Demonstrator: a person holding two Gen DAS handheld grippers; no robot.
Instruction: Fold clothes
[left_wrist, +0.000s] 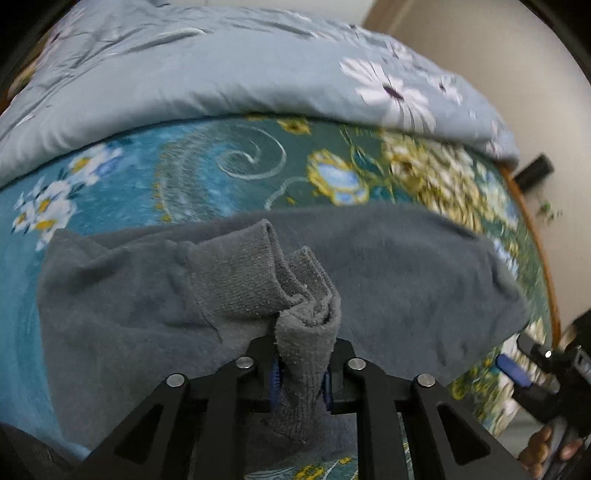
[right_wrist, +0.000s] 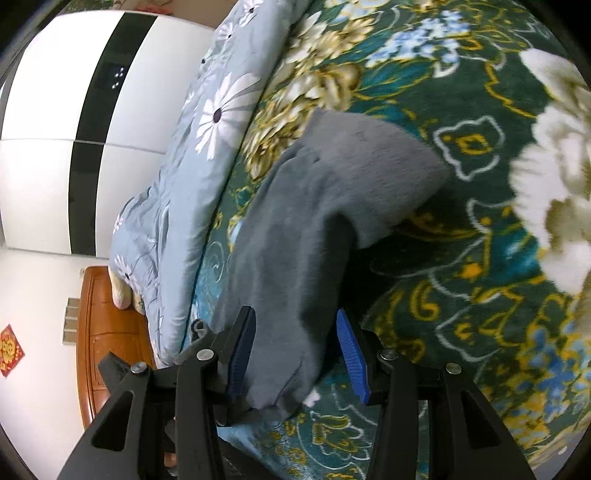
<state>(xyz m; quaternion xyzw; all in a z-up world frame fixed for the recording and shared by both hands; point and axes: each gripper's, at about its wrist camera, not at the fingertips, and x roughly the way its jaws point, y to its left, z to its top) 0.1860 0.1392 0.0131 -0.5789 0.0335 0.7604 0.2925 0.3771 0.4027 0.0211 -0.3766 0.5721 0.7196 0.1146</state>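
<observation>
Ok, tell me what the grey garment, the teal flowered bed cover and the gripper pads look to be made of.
Grey garment: soft fleece or terry knit by the look, matte, with a looped, fuzzy nap at the bunched edge in the left gripper.
Teal bed cover: plush, short-pile fabric, slight sheen; the printed flowers look fuzzy.
Right gripper's pads: blue ribbed rubber or plastic, probably; fine ridges show.

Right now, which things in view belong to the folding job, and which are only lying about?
Job:
grey garment
left gripper, shut on a bunched fold
right gripper, open, garment edge between its fingers

Lying about:
blue quilt
floral blanket
wooden headboard
</observation>
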